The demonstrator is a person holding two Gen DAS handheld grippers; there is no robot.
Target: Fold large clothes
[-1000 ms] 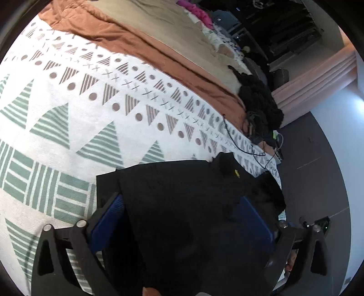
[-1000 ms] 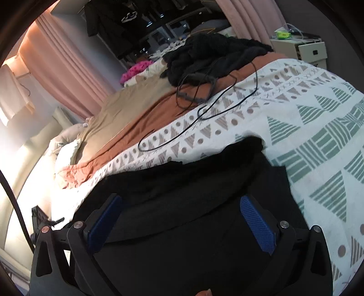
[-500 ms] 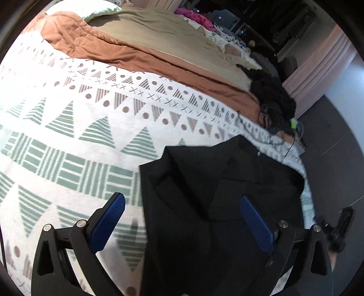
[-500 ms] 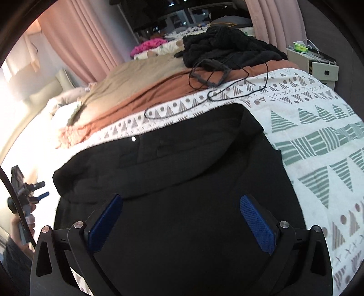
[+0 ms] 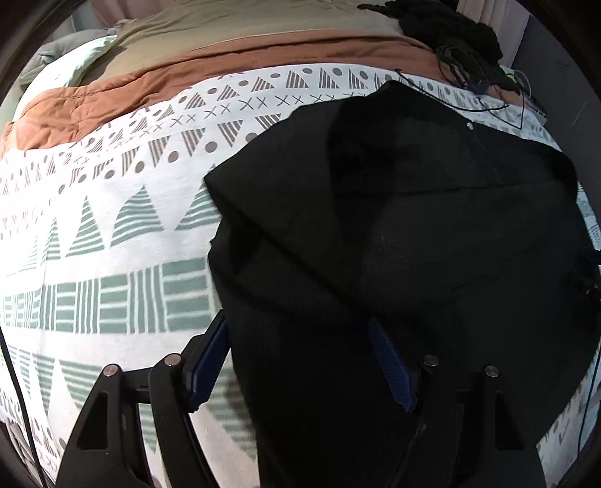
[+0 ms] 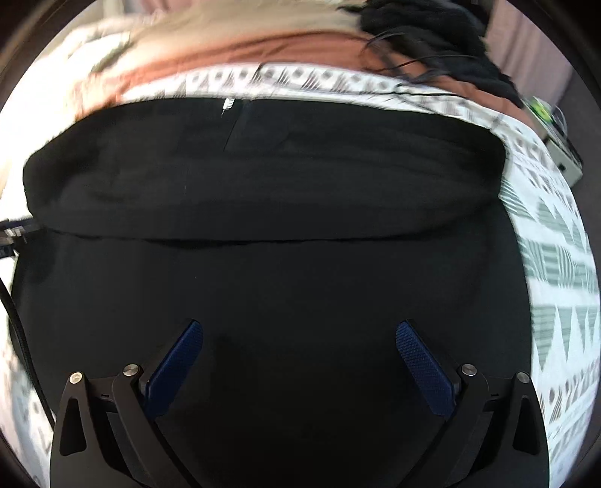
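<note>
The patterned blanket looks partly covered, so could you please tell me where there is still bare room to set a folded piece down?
The widest bare patch is the patterned blanket between the black garment and the rust-coloured cover. A narrower strip lies past the garment's other edge. It is crowded at the far corner, where a dark clothes pile and thin cables lie.

Patterned bedspread, rust blanket, pink curtain, white nightstand

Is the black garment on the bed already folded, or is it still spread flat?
Partly folded: the black garment shows its upper part doubled over, with a fold edge crossing it, on the patterned blanket. It is not yet compact.
</note>
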